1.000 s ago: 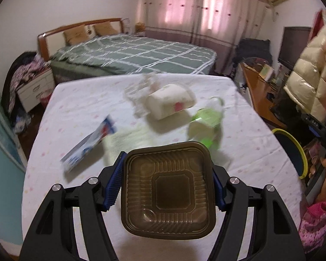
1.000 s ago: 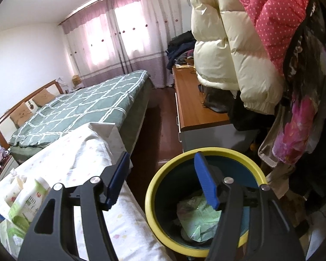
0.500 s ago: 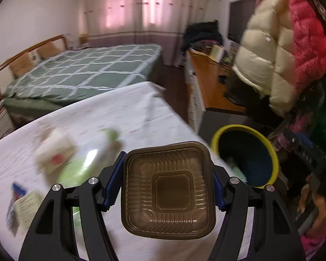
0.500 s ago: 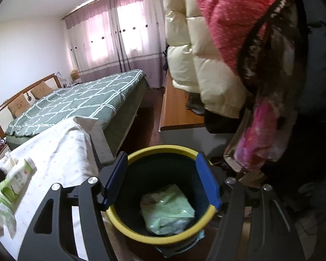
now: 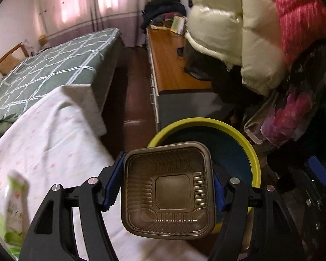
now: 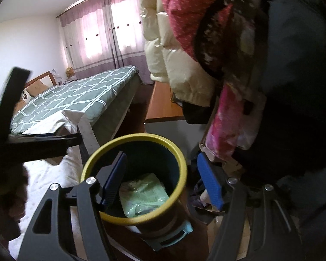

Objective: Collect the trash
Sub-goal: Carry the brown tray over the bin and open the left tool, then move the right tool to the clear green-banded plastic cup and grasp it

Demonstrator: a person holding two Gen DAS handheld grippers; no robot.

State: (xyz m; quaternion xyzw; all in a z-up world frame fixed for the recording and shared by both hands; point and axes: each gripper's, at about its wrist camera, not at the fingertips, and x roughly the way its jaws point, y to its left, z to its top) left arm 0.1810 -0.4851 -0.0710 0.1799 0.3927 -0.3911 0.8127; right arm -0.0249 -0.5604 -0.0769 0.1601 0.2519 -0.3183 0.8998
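Swung from table to bin: my left gripper (image 5: 167, 187) pinching brown plastic tray (image 5: 168, 190) at yellow-rimmed bin (image 5: 255, 163). Right gripper (image 6: 162, 182): jaws just widening, empty, over bin.

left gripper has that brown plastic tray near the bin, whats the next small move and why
Probably carry the brown plastic tray a little further over the bin, then open the left gripper. Its pads clamp the tray's sides, and the tray only partly overlaps the yellow rim, with the near edge over the white sheet. The right gripper is open and empty, so it plays no part.
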